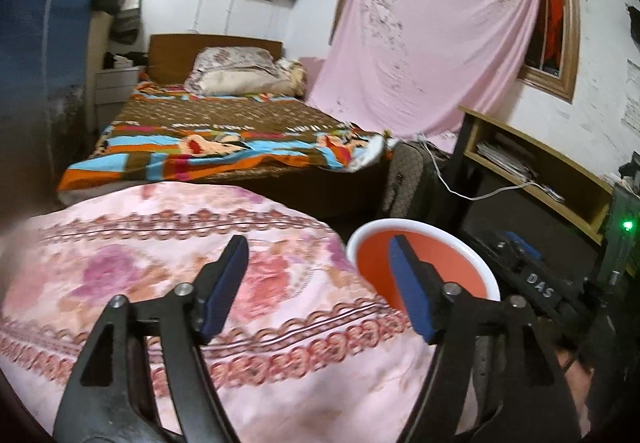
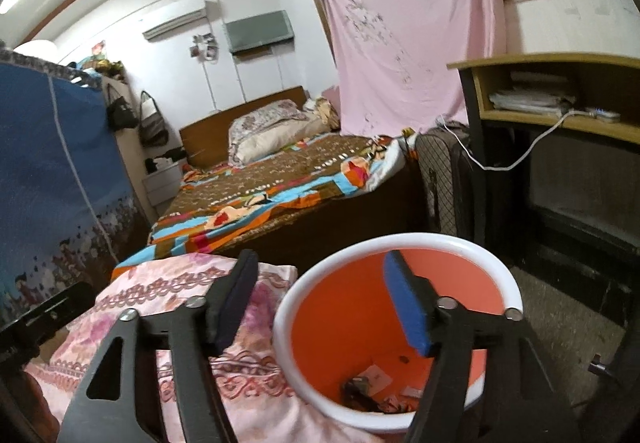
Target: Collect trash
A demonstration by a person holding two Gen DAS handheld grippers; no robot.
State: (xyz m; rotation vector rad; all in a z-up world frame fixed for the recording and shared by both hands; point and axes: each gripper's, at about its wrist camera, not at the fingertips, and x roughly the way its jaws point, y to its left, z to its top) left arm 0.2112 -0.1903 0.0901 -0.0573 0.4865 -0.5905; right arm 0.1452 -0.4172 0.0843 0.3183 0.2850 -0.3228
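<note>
An orange bin with a white rim [image 2: 400,243] stands on the floor beside a pink floral cloth surface [image 2: 192,291]. Several scraps of trash [image 2: 376,383] lie at its bottom. My right gripper [image 2: 320,263] is open and empty, hovering over the bin's near left rim. In the left wrist view the bin's rim [image 1: 472,243] sits right of the pink cloth [image 1: 160,263]. My left gripper [image 1: 320,247] is open and empty above the cloth's right edge. The right gripper's body [image 1: 532,275] shows beyond the bin.
A bed with a colourful blanket [image 1: 224,139] lies ahead. A wooden desk with papers [image 1: 536,171] and a white cable stands at right. A dark suitcase [image 2: 444,187] stands between bed and desk. A blue fabric wardrobe [image 2: 52,179] is at left.
</note>
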